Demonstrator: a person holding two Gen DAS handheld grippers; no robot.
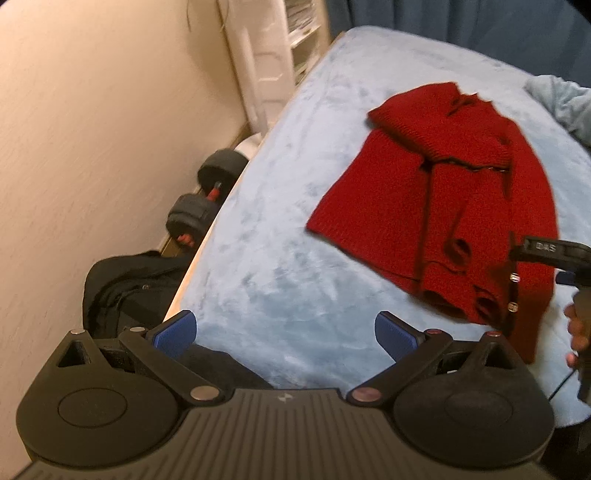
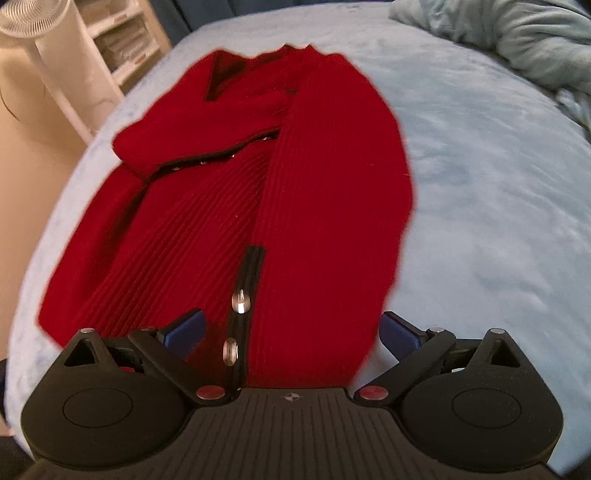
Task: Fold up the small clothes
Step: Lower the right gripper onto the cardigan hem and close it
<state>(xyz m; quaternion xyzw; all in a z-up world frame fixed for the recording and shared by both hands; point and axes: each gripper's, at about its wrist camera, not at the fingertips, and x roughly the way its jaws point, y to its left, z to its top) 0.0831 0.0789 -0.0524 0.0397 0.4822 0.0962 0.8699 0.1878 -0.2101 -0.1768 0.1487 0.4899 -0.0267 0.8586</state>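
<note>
A red knitted cardigan [image 1: 443, 206] lay flat on the light blue blanket [image 1: 288, 206] covering the bed, and everything else is placed here relative to that garment. One sleeve was folded across its chest near the collar, and a dark button band with silver buttons [image 2: 241, 301] ran down its front to the hem. The left gripper [image 1: 286, 334] hovered above bare blanket to the near left of the cardigan, well apart from it, its blue-padded fingers [image 1: 177, 332] spread wide and holding nothing. The right gripper [image 2: 291, 334] sat over the cardigan's hem edge, its fingers [image 2: 397, 332] likewise spread wide, one on either side of the button band; whether the pads touched the knit cannot be told. In the left wrist view the right gripper's black body showed at the cardigan's near right corner, with the person's hand [image 1: 578, 332] gripping it just beside the hem. Beyond the cardigan's collar end, a bunched light blue quilt [image 2: 517, 40] lay on the bed. To the cardigan's left, past the bed edge, stood a white shelf unit [image 1: 273, 55] against the beige wall, and on the floor lay a dumbbell [image 1: 208, 195] and a black bag [image 1: 129, 288]. A white fan [image 2: 33, 18] showed near the shelves in the right wrist view.
</note>
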